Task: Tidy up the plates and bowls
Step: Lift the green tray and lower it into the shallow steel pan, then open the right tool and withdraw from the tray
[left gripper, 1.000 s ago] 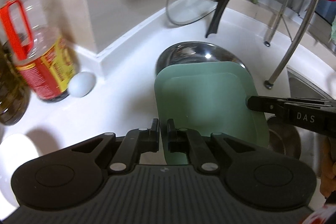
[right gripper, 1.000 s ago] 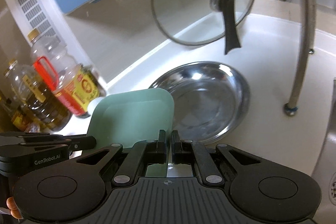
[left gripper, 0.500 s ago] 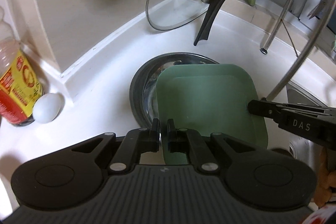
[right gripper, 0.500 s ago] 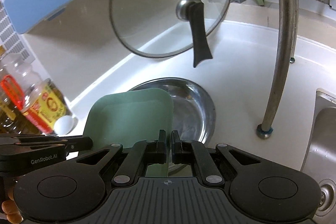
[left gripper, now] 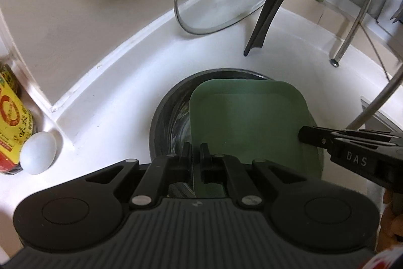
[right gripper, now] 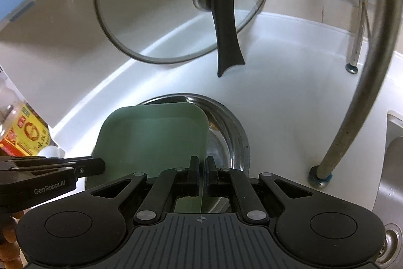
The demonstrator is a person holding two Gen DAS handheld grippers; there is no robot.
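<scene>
From your left wrist camera, the green plate (left gripper: 249,122) hangs over the steel bowl (left gripper: 173,117) on the white counter (left gripper: 113,92), not yet set down, so stacking is unfinished; your left gripper (left gripper: 196,158) is clamped narrow on its near edge. From your right wrist camera, your right gripper (right gripper: 202,173) pinches the plate's near right edge, jaws almost closed on the rim.

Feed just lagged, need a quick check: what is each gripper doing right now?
Left gripper: shut on the near edge of the green plate.
Right gripper: shut on the same green plate, at its right edge.
</scene>
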